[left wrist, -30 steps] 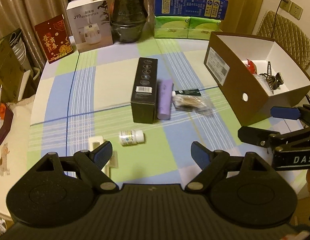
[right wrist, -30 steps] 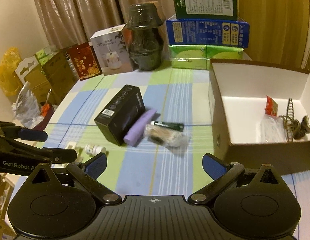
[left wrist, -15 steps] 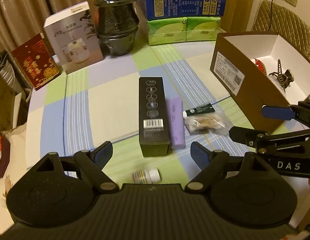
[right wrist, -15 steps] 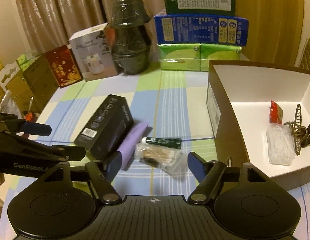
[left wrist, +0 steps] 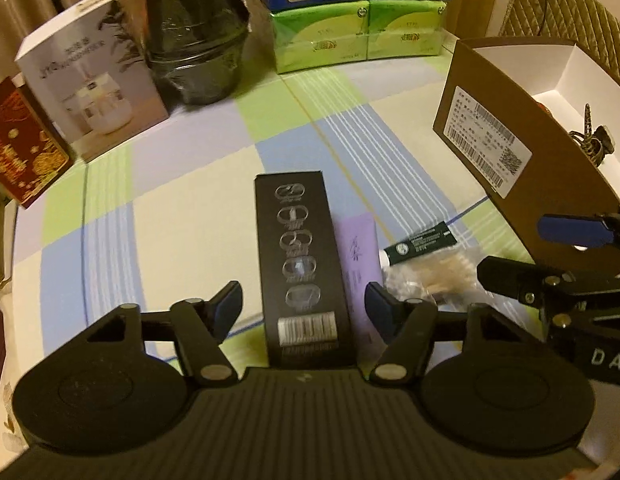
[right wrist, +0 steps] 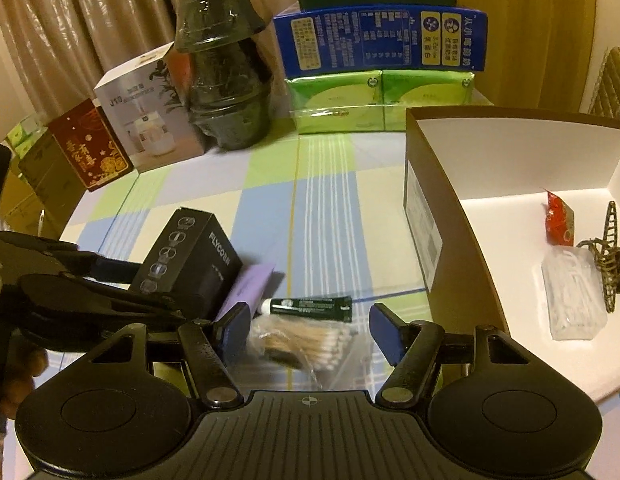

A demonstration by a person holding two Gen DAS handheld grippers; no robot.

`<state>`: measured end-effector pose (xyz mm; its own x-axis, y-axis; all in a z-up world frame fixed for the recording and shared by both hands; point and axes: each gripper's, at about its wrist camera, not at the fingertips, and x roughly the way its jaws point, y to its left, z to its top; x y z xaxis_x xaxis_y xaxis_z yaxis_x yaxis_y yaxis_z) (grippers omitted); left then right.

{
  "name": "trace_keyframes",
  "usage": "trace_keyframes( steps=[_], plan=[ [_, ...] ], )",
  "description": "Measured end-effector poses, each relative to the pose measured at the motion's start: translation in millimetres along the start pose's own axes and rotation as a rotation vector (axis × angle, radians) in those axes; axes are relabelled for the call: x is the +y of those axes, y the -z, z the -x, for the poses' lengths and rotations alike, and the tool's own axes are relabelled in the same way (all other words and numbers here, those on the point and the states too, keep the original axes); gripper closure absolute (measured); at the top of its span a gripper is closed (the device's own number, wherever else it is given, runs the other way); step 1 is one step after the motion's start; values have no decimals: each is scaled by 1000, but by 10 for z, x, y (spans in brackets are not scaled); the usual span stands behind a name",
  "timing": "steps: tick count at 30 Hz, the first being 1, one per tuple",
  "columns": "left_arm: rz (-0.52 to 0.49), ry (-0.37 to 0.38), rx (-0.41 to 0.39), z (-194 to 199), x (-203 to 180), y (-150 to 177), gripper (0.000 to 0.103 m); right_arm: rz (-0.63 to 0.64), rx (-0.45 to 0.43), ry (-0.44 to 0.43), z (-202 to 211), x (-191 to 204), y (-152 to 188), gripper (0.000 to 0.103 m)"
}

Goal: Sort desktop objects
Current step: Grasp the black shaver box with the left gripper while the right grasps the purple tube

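A black box lies lengthwise on the checked tablecloth. My left gripper straddles its near end, jaws closing, with gaps still showing at both pads. A purple tube lies against the box's right side, just inside the right finger. In the right wrist view a clear bag of cotton swabs sits between the fingers of my right gripper, whose jaws are closing without pressing on it. A dark green tube lies just beyond the bag. The left gripper shows beside the black box.
A brown cardboard box with a white inside stands on the right and holds a hair claw, a red packet and a clear pack. A humidifier box, wrapped dark pots and green tissue packs line the back.
Both grippers have moved forward and down over the objects, and their jaws have narrowed. The small white bottle has dropped out of the left wrist view.
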<state>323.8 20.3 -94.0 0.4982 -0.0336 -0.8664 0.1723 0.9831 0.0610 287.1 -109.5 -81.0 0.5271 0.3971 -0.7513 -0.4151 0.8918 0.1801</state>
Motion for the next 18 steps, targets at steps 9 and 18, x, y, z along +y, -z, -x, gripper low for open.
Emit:
trace_keyframes(
  steps=[9, 18],
  plan=[
    [-3, -28, -20, -108, 165, -2, 64, 24, 28, -45, -230, 168, -46, 42],
    [90, -115, -10, -22, 686, 140, 64, 85, 80, -107, -565, 459, -67, 57]
  ],
)
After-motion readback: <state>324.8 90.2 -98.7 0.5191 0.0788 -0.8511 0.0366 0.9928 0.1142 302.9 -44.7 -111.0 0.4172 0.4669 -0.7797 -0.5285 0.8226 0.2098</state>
